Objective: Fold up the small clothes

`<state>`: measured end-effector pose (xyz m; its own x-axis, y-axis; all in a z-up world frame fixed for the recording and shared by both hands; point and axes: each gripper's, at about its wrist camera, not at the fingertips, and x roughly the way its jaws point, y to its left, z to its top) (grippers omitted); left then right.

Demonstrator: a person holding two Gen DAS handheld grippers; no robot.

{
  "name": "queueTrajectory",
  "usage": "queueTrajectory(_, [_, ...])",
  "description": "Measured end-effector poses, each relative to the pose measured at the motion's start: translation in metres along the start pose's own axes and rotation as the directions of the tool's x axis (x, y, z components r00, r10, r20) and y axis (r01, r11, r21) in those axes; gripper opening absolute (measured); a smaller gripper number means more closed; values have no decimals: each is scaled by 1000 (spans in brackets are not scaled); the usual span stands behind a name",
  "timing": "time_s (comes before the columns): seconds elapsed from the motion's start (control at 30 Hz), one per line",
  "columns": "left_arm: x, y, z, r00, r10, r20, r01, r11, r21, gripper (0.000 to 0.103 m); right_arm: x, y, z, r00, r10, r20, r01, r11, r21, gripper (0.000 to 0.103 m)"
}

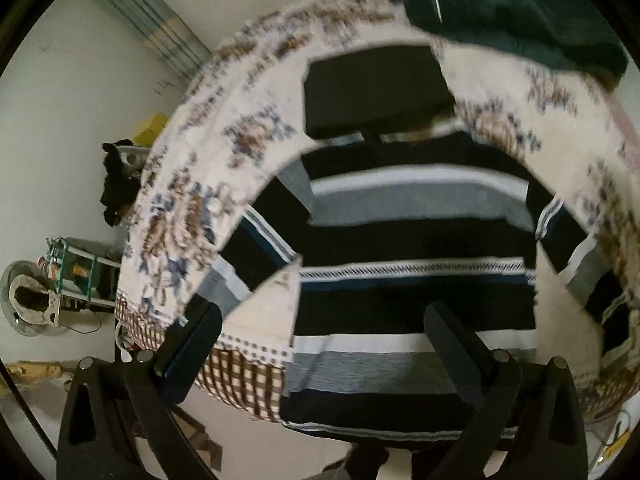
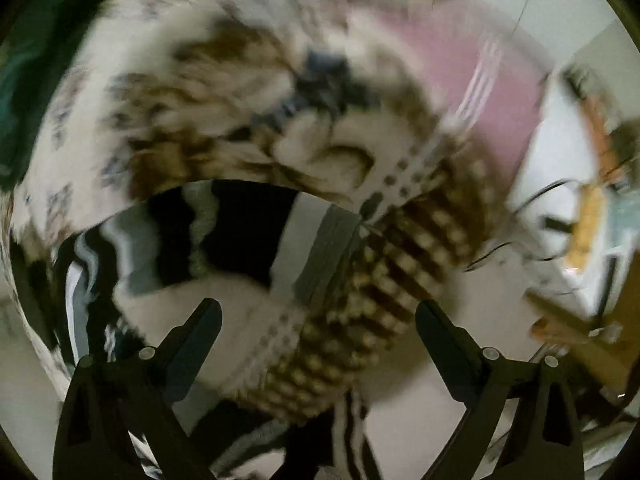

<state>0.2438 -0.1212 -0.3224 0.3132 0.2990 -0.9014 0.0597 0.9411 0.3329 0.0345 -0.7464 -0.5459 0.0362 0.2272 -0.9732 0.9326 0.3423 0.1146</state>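
Left wrist view: my left gripper (image 1: 322, 328) has its fingers spread apart and grasps nothing, above the striped garment (image 1: 400, 240), black with white, grey and blue bands, folded flat near the front edge of the floral tablecloth (image 1: 248, 136); a dark green garment (image 1: 512, 12) lies toward the far right corner, and no writing is legible. Right wrist view (heavily blurred): my right gripper (image 2: 318, 324) is likewise released and empty, over the checked border (image 2: 380, 300) of the tablecloth, with the striped garment at lower left and a pink cloth (image 2: 460, 68) beyond.
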Motion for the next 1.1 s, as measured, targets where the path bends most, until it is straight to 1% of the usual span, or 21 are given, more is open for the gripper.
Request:
queueTrajectory(0.03, [14, -9, 1, 1000, 4, -23, -3, 1000, 13, 103, 29, -7, 9, 998, -4, -58, 7, 999, 42, 99])
queueTrajectory(0.07, [29, -19, 1, 999, 0, -50, 1, 1000, 23, 103, 57, -15, 16, 991, 24, -128, -12, 996, 91, 97])
queueTrajectory(0.1, [43, -28, 2, 998, -14, -63, 16, 999, 30, 103, 75, -19, 18, 983, 77, -168, -54, 989, 140, 84])
queueTrajectory(0.13, [55, -37, 3, 997, -22, -68, 24, 999, 40, 103, 90, -21, 21, 971, 149, -186, -117, 978, 172, 74])
queueTrajectory(0.17, [69, -48, 3, 997, -16, -74, 20, 998, 54, 103, 98, -19, 23, 970, 158, -187, -127, 978, 167, 61])
queueTrajectory(0.23, [90, -67, 4, 997, -14, -81, 19, 997, 69, 103, 95, -12, 25, 980, 154, -126, -142, 985, 98, 38])
queueTrajectory(0.27, [101, -77, 4, 996, -23, -86, 29, 997, 69, 103, 89, -11, 26, 985, 144, -92, -138, 988, 65, 8])
queueTrajectory(0.4, [117, -105, 8, 992, -82, -92, 89, 994, 67, 103, 35, -17, 39, 985, 148, 87, -150, 989, 10, 8])
queueTrajectory(0.5, [117, -127, 10, 988, -128, -86, 135, 987, 87, 103, 11, -22, 56, 980, 169, 110, -170, 985, 5, 8])
queueTrajectory(0.53, [118, -132, 11, 987, -137, -84, 145, 985, 92, 103, 11, -24, 63, 982, 155, 105, -157, 988, 9, 8])
queueTrajectory(0.57, [117, -137, 10, 985, -153, -85, 161, 983, 94, 103, 8, -24, 70, 987, 122, 106, -124, 992, 12, 11])
queueTrajectory(0.6, [118, -140, 12, 984, -159, -85, 167, 981, 94, 103, 7, -26, 73, 990, 88, 111, -91, 995, 26, 25])
queueTrajectory(0.63, [117, -143, 12, 982, -169, -88, 177, 980, 94, 103, 3, -33, 77, 989, 71, 128, -79, 995, 57, 34])
queueTrajectory(0.67, [118, -143, 13, 979, -181, -91, 190, 977, 93, 103, -1, -40, 74, 986, 81, 148, -95, 992, 87, 51])
queueTrajectory(0.7, [118, -144, 13, 978, -188, -91, 196, 976, 93, 103, -1, -47, 70, 983, 94, 157, -113, 987, 118, 60])
queueTrajectory(0.77, [121, -146, 12, 978, -190, -89, 198, 975, 100, 103, 15, -63, 55, 977, 155, 145, -179, 969, 172, 67])
queueTrajectory(0.83, [128, -147, 11, 977, -188, -97, 197, 975, 105, 103, 38, -69, 50, 961, 244, 133, -268, 940, 209, 68])
queueTrajectory(0.93, [139, -143, 8, 977, -180, -114, 191, 977, 91, 103, 80, -70, 53, 914, 385, 126, -405, 875, 265, 69])
queueTrajectory(1.03, [151, -136, 6, 979, -165, -115, 175, 981, 78, 103, 98, -59, 51, 910, 367, 195, -410, 866, 285, 80])
queueTrajectory(1.07, [154, -132, 5, 981, -159, -115, 168, 983, 75, 103, 97, -53, 48, 908, 353, 226, -410, 862, 297, 82])
queueTrajectory(1.1, [156, -130, 4, 981, -154, -117, 163, 984, 71, 103, 95, -47, 44, 899, 358, 254, -424, 857, 292, 79])
